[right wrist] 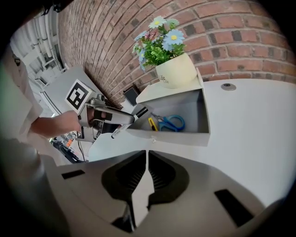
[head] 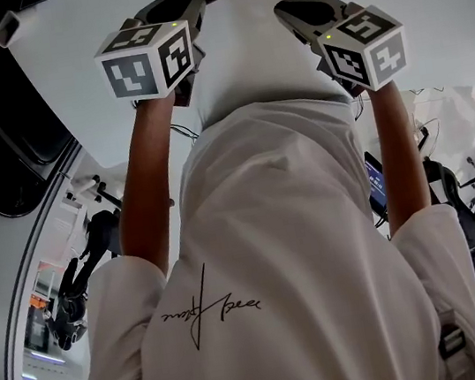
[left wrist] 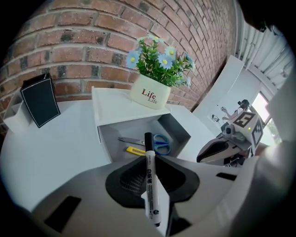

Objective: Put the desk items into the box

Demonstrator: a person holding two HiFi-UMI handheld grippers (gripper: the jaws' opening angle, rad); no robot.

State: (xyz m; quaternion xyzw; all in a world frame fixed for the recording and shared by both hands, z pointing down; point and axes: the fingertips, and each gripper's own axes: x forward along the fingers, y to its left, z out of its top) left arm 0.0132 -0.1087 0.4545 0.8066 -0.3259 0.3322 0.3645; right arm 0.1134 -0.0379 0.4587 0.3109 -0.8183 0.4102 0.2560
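The left claw [left wrist: 149, 161] gripped a whiteboard marker [left wrist: 151, 180] just short of the box [left wrist: 181, 130]. Released early, the marker could have rolled across the bench [left wrist: 55, 148]. The right claw [right wrist: 147, 157] sat closed and empty.

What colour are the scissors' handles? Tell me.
The metal scissors' looped handles are blue; best in right gripper view.

From my feed: marker pen [left wrist: 151, 178] has a glossy white plastic barrel and a black cap. Scissors [left wrist: 160, 144]: blue plastic handles, bare metal blades. Box [left wrist: 111, 104] is smooth matt white, maybe painted wood, hard to tell. Flower pot [left wrist: 149, 95] glossy cream, ceramic-looking. Brick wall [left wrist: 83, 41] rough, matt. Table [left wrist: 55, 148] smooth matt white. Left gripper [left wrist: 149, 162] pads [left wrist: 131, 181] black, ribbed, matt.
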